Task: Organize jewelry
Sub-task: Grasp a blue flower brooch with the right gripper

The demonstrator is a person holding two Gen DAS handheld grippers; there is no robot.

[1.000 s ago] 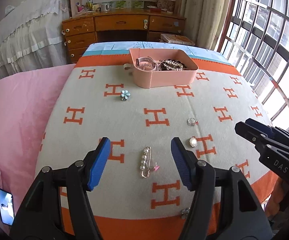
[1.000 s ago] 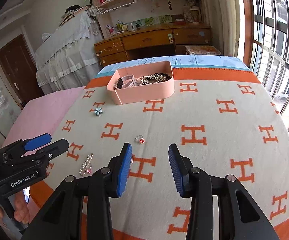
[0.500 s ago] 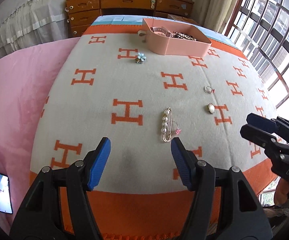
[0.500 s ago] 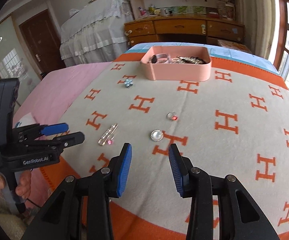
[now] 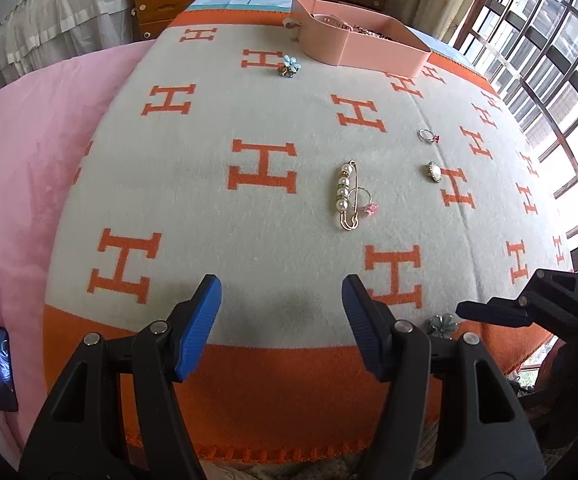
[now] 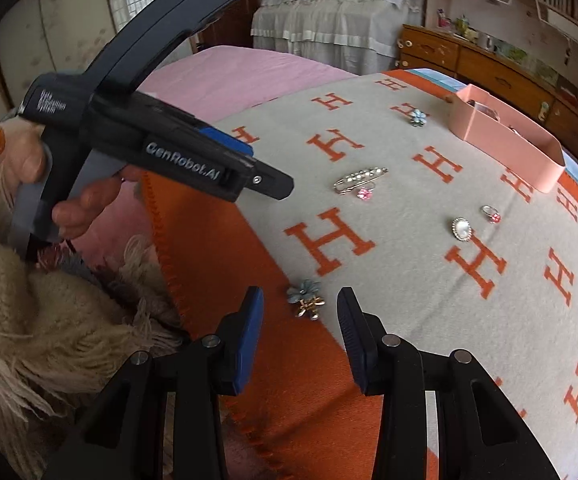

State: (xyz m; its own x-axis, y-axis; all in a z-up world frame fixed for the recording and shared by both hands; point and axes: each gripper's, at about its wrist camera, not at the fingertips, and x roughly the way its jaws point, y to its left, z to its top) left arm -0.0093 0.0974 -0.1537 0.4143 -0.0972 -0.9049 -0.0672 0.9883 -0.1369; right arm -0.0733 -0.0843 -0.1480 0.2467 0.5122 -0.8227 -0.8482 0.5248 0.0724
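A: Item: flower brooch (image 6: 305, 299), blue petals, gilt backing. Location?

B: On the blanket (image 6: 429, 292), just ahead of the right hand-held gripper (image 6: 300, 312), between its fingertips' lines. Likely light, stiff, petals delicate; take it across the body, not the petal edges.

A: Grippers?

B: Right: jaws apart, holding nothing, touching nothing. Left hand-held gripper (image 5: 281, 304): jaws wide apart, empty; pearl pin (image 5: 347, 196) well ahead.

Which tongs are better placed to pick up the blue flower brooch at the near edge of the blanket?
Right. The right tongs are open directly before the flower brooch. The left tongs face bare blanket, brooch off to their right.
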